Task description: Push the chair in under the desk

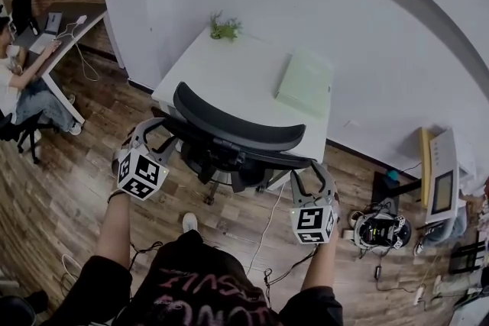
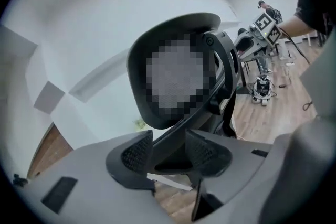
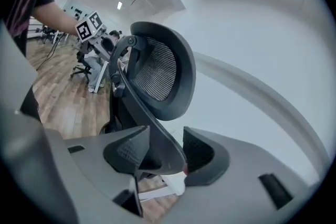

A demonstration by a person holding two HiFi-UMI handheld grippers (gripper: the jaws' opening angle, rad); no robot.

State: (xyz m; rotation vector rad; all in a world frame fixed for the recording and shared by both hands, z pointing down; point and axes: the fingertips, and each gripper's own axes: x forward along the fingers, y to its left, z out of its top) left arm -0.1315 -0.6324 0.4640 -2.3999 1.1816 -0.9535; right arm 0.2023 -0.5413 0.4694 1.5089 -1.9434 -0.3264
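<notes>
A black mesh-backed office chair [image 1: 229, 135] stands in front of the white desk [image 1: 221, 69], its backrest towards me. My left gripper [image 1: 153, 130] is at the left end of the backrest frame and my right gripper [image 1: 312, 178] at the right end. In the left gripper view the chair's dark frame bar [image 2: 212, 94] runs between the two pads of the left gripper [image 2: 169, 150] and touches both. The right gripper view shows the curved frame edge [image 3: 157, 128] filling the gap of the right gripper [image 3: 165, 152]. The seat and wheels are mostly hidden under the backrest.
A pale green pad [image 1: 306, 82] and a small plant [image 1: 225, 29] lie on the desk, which stands against a white wall. A person [image 1: 23, 80] sits at another desk far left. Cables and a round device [image 1: 378, 229] lie on the wooden floor at the right.
</notes>
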